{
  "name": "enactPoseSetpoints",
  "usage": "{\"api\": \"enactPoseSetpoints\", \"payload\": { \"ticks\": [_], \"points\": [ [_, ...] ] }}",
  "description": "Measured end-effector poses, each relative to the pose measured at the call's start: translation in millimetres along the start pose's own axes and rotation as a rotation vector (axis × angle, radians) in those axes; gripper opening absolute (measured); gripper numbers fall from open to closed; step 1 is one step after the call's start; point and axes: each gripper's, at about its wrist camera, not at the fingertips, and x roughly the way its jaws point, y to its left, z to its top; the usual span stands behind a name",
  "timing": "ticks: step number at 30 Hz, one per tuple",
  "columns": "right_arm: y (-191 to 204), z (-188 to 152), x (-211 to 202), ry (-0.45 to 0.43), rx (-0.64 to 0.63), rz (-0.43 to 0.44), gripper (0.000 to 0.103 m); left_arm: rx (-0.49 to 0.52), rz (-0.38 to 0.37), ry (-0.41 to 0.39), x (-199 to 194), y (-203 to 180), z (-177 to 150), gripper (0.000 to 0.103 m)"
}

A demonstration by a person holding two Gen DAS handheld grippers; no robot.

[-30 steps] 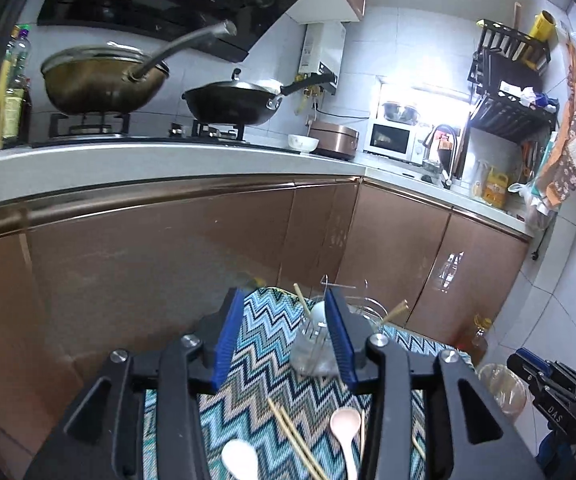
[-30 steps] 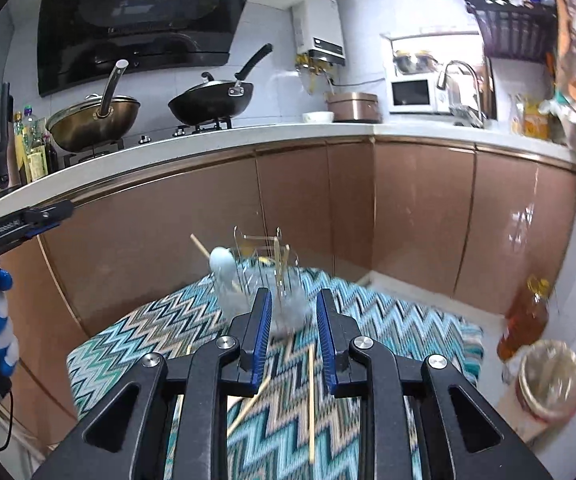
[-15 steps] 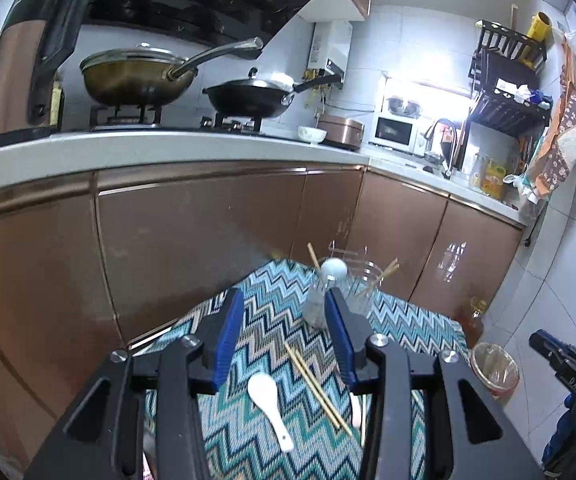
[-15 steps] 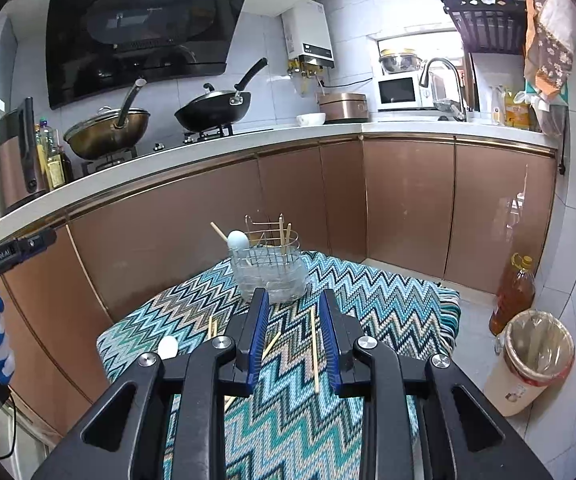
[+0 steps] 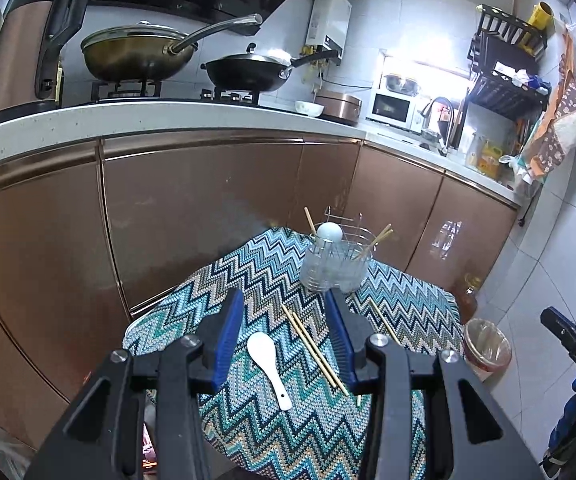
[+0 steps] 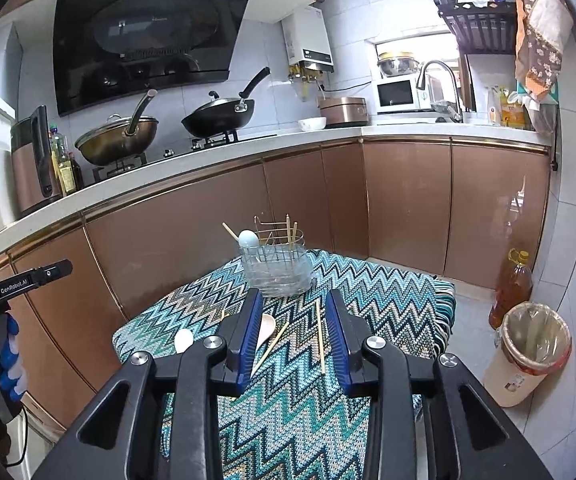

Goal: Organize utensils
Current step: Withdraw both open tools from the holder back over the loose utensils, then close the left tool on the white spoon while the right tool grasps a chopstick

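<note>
Both my claws are empty and spread. My left claw (image 5: 284, 330) hangs released above the desk (image 5: 272, 436), which is covered in a zigzag cloth. My right claw (image 6: 294, 332) is released too, with nothing between its blue pads.

The utensil holder (image 5: 334, 266), a clear tub with a wire frame, stands at the far end of the desk, just above centre in both views. One pale spoon (image 5: 329, 234) already stands in it, bowl up, with a few chopsticks leaning out of the wire.

What is left lies loose on the cloth. In the left view a white spoon (image 5: 269, 364) sits between my left fingers, bowl toward the holder and handle toward me. Just right of it lies a pair of chopsticks (image 5: 314, 350), side by side and slanted, and a single chopstick (image 5: 383, 322) lies beyond my right-hand finger. The right view shows a second, cream spoon (image 6: 266, 328) near my left pad and two separate sticks (image 6: 319, 336) between the fingers.

I judge I am between picks: some pieces are stowed, several are not. The white spoon is lined up best for the left claw. It lies flat and its handle is thin, so I should drop low, straddle the handle across its width and clench firmly before lifting toward the holder. The chopsticks may roll apart, so I would take those one bundle at a time.
</note>
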Motion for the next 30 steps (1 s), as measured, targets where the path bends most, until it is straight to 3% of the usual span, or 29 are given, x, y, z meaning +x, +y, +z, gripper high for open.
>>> {"api": "enactPoseSetpoints", "payload": {
  "ticks": [13, 30],
  "points": [
    [-6.2, -8.5, 31.7, 0.074, 0.021, -0.002, 0.034, -0.03, 0.001, 0.105, 48.7, 17.4, -12.9, 0.04],
    [2.1, -23.1, 124.2, 0.279, 0.011, -0.001, 0.034, -0.133, -0.037, 0.311, 147.5, 55.7, -37.9, 0.04]
  ]
}}
